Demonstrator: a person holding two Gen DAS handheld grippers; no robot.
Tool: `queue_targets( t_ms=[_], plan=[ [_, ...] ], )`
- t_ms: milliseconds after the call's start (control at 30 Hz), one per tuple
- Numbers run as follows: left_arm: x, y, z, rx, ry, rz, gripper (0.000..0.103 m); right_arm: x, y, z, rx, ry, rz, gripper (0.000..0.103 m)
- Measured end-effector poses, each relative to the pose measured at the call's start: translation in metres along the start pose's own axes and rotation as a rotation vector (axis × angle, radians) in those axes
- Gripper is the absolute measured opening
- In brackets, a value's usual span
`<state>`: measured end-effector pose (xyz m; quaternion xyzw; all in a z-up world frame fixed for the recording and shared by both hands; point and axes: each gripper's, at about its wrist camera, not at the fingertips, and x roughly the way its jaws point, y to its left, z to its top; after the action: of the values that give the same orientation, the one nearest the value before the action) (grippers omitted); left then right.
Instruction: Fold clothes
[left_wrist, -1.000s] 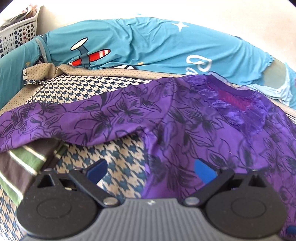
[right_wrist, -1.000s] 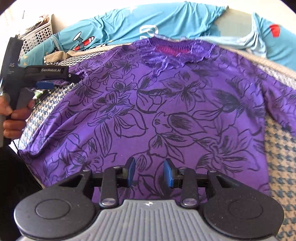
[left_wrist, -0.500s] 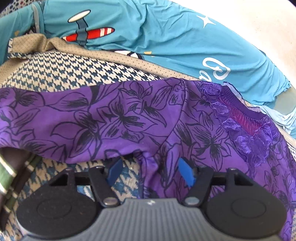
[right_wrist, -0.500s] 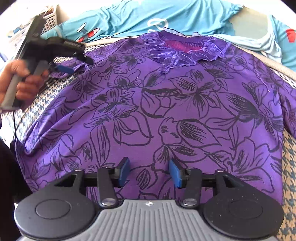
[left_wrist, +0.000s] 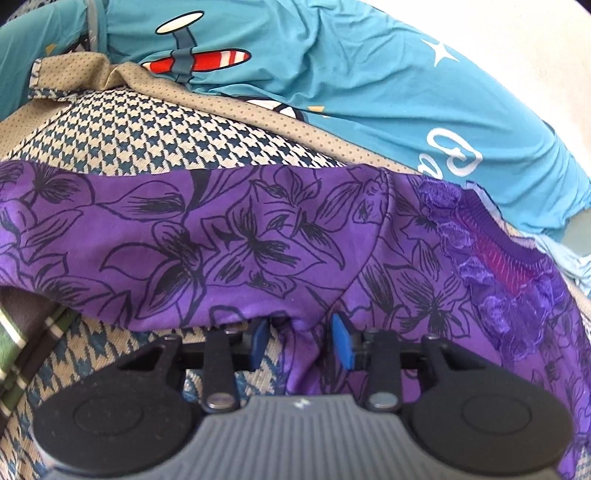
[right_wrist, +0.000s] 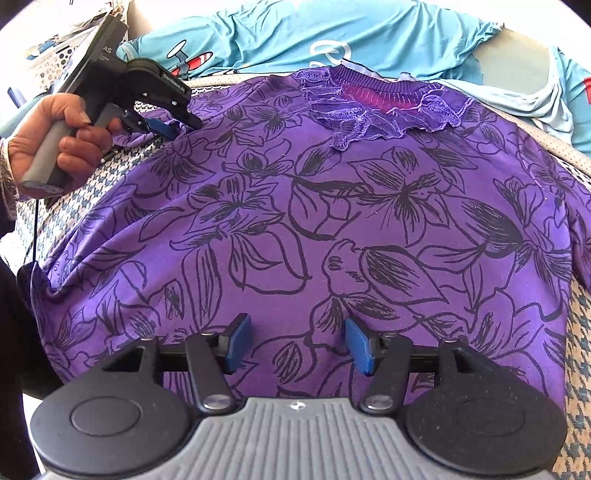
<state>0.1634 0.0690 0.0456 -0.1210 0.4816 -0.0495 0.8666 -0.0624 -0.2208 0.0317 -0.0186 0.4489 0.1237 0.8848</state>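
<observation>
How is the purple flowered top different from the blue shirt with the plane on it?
The purple top has black flower outlines and a lace neckline; the blue shirt has an aeroplane print and white lettering. The purple top lies spread flat in front; the blue shirt lies rumpled behind it. Both rest on the houndstooth cover.

Purple top (right_wrist: 314, 229): floral print in black outline, lace-trimmed neckline (right_wrist: 380, 107) with magenta inner lining at the far side. Lies spread flat, front up, on houndstooth-covered surface (left_wrist: 122, 136); hem near. Left sleeve (left_wrist: 177, 236) stretched out leftward; fabric bunched at the left underarm (left_wrist: 301, 332).
</observation>
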Motion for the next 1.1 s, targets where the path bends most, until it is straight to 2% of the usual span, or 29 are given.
queue_targets(
  t_ms=[167, 267, 333, 533, 633, 833, 967, 1100],
  plan=[
    [0.007, 0.003, 0.000, -0.021, 0.032, 0.006, 0.034, 0.002, 0.003, 0.001, -0.013, 0.000, -0.007, 0.060],
    [0.010, 0.000, -0.002, -0.003, 0.015, 0.027, 0.034, 0.003, 0.004, 0.002, -0.017, 0.001, -0.011, 0.062],
    [0.010, -0.002, -0.003, 0.007, 0.008, 0.043, 0.021, 0.004, 0.005, 0.002, -0.018, 0.001, -0.012, 0.063],
    [0.006, -0.011, -0.006, 0.070, -0.041, 0.115, 0.012, 0.004, 0.005, 0.003, -0.023, -0.002, -0.016, 0.064],
    [0.004, -0.022, -0.006, 0.158, -0.089, 0.159, 0.011, 0.005, 0.005, 0.003, -0.024, -0.002, -0.017, 0.065],
    [0.014, -0.033, -0.012, 0.296, -0.101, 0.260, 0.012, 0.005, 0.005, 0.003, -0.027, -0.003, -0.017, 0.065],
    [0.018, -0.037, -0.017, 0.368, -0.095, 0.311, 0.016, 0.004, 0.004, 0.002, -0.040, -0.005, -0.011, 0.066],
    [0.020, -0.041, -0.021, 0.428, -0.090, 0.350, 0.025, 0.003, 0.002, 0.002, -0.040, -0.007, -0.004, 0.066]
  ],
)
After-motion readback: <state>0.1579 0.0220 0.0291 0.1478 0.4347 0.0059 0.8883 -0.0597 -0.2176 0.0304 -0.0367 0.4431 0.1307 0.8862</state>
